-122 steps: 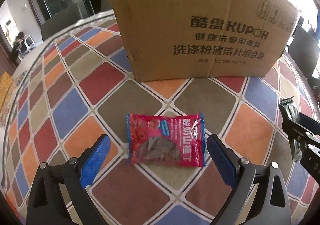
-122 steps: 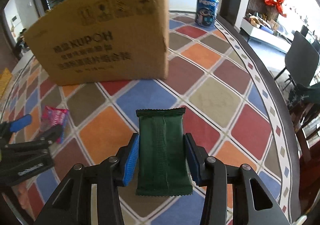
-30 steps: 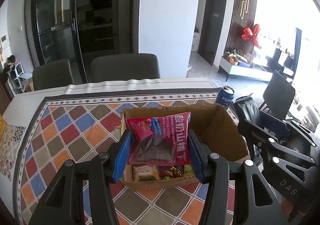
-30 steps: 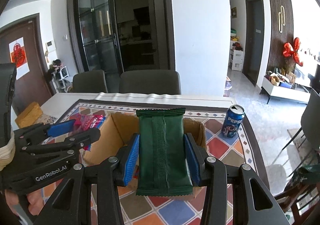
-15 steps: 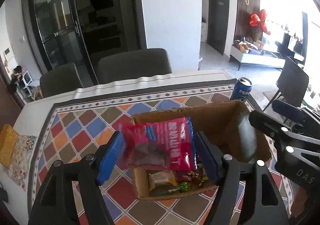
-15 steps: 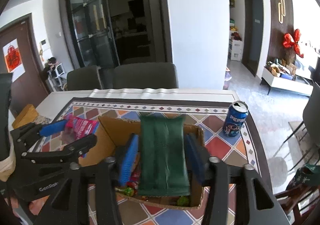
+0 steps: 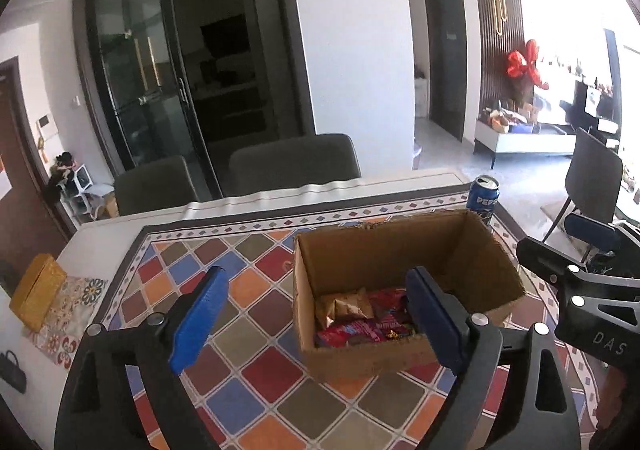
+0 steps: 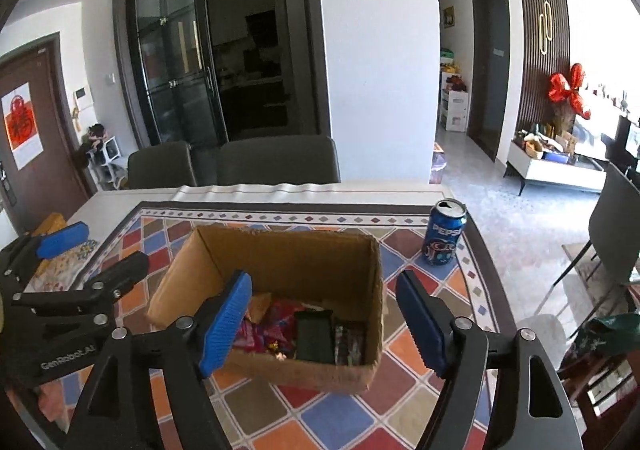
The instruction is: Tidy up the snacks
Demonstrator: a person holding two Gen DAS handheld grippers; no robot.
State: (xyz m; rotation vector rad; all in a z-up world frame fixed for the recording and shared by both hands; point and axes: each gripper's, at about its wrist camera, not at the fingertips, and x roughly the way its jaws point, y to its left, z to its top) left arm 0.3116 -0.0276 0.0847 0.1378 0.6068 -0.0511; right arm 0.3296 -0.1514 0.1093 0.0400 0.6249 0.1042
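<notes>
Now both spread wide and empty above the box (image 8: 280, 262): left gripper (image 7: 316, 324), right gripper (image 8: 324, 318). Green pack (image 8: 314, 336) and red pack (image 7: 352, 332) down inside among other snacks. Beside the box, a can (image 8: 444, 236).

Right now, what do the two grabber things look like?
Each hand-held gripper, left and right, has a black plastic frame with silver screws and two blue ribbed pads. White lettering marks their sides: "GenRobot.AI" on the left, "DAS" on the right.
</notes>
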